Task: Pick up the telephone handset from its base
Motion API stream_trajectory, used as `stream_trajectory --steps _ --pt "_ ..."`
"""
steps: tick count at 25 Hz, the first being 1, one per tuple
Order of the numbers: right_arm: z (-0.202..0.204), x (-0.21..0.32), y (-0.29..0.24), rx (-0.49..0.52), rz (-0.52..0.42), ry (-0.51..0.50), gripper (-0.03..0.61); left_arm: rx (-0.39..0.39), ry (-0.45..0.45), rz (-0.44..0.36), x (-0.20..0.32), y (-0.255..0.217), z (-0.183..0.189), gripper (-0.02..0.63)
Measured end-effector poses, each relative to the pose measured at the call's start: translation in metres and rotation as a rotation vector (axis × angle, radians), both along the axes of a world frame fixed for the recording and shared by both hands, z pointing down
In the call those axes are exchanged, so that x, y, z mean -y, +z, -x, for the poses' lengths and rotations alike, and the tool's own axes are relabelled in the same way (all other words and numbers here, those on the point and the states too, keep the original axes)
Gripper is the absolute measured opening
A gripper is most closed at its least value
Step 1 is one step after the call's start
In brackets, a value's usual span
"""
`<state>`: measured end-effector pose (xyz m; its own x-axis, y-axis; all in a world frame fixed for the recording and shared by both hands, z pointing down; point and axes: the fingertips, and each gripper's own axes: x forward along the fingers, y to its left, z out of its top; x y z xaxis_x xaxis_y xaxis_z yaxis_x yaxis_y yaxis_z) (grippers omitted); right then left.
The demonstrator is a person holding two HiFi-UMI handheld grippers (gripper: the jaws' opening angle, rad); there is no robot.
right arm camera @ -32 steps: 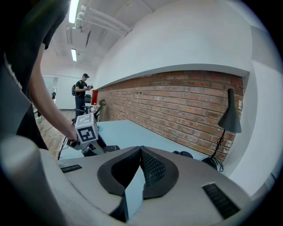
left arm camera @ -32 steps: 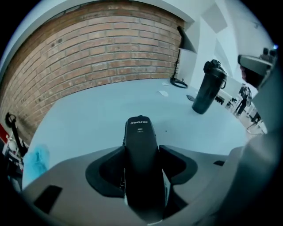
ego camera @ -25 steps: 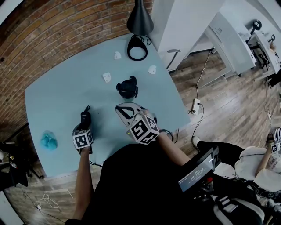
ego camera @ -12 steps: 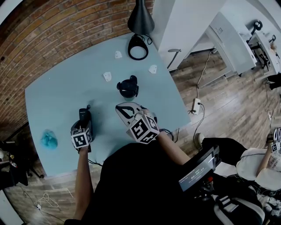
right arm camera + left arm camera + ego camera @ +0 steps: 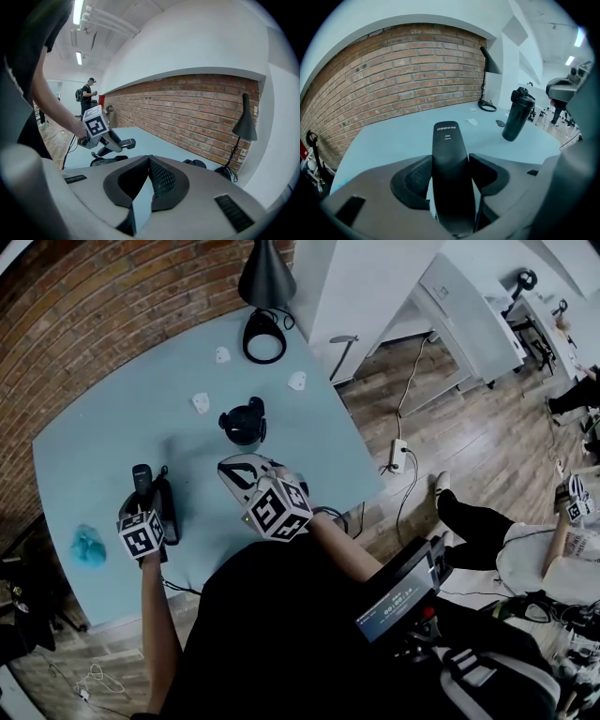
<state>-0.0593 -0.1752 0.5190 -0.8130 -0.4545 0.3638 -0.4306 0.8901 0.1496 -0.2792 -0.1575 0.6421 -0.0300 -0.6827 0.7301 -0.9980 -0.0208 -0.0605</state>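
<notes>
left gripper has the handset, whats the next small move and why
Probably lift the left gripper a bit higher. Its fingers are clamped on the handset, which in the right gripper view looks only just clear of the base. The right gripper is shut and empty.

handset (image 5: 449, 187): lower end cut off at the bottom edge
base (image 5: 167, 509): partly hidden behind left tool (image 5: 142, 505)
white scraps (image 5: 201, 402): too small to identify
lamp (image 5: 266, 279): top cut off
</notes>
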Motion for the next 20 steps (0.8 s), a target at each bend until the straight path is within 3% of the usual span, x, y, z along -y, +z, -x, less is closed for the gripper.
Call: stream_trajectory --steps 20 --pt "0.0 -0.006 0.002 -0.002 -0.002 -0.023 0.009 -0.002 0.011 -0.208 0.015 -0.067 -0.011 0.278"
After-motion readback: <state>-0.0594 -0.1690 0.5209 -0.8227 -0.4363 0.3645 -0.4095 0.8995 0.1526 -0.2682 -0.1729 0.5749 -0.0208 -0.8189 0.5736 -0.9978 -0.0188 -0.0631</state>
